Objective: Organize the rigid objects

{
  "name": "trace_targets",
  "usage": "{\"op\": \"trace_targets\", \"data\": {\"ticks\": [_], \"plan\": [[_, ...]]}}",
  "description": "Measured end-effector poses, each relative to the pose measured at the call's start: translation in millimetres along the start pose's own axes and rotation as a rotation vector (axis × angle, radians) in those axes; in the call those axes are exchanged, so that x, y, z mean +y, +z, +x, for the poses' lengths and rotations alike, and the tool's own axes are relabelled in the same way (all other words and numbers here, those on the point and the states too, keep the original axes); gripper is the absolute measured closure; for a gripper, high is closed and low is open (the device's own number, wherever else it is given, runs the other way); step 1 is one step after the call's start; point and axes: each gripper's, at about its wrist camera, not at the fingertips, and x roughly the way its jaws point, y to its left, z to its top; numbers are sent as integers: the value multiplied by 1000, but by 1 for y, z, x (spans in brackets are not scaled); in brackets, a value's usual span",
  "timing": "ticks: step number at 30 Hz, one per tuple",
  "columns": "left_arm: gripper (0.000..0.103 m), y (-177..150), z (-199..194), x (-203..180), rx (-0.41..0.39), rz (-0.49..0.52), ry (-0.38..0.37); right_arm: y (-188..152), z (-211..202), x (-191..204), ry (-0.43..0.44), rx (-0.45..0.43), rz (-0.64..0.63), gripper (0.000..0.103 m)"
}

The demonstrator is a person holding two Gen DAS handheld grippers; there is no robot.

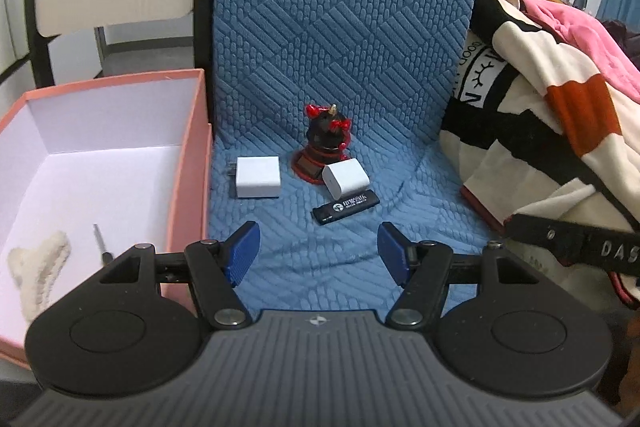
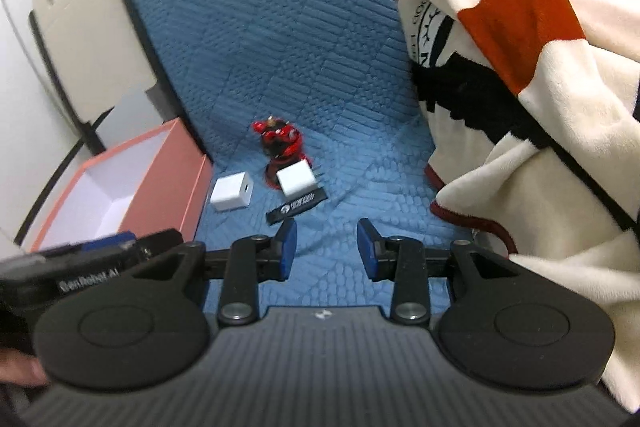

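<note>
While both grippers hang over the blue quilted cover, the count runs as follows.
Blue quilted cover (image 1: 344, 39): one, spread over the seat and up the back; every loose item lies on it.
Blanket (image 1: 532, 131): one, cream with black and orange blocks, heaped at the right edge of the cover.
Pink box (image 1: 188, 163): one, open-topped, white inside, touching the cover's left edge; it holds one fuzzy cream piece (image 1: 38, 267) and one thin metal-tipped tool (image 1: 100, 241).
Left gripper (image 1: 318, 253): one, jaws moderately wide, nothing between the blue pads, touching nothing.
Right gripper (image 2: 327, 250): one, jaws narrower but parted, empty, above the cover.
Red-and-black figurine (image 1: 326, 143): one, upright, behind the chargers.
White charger cubes: two; the left charger (image 1: 257, 177) lies apart near the box, the right charger (image 1: 346, 181) leans against the figurine's base.
Black USB stick (image 1: 345, 207): one, flat, printed label up, just in front of the right charger.
</note>
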Motion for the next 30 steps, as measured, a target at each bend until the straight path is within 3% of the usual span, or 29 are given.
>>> {"op": "trace_targets", "data": {"ticks": [3,11,15,22,30], "plan": [[33,0,16,-6,4,33,7,7,11,-1,-17,-6,8,65],[33,3,62,-19,14,113,10,21,52,-3,33,-18,44,61],[33,7,85,-21,28,144,54,26,72,-5,48,-6,49,61],[31,18,111,-3,29,55,57,37,116,-13,94,57,84,59],[31,31,150,8,66,53,126,58,169,-5,181,124,104,59]]}}
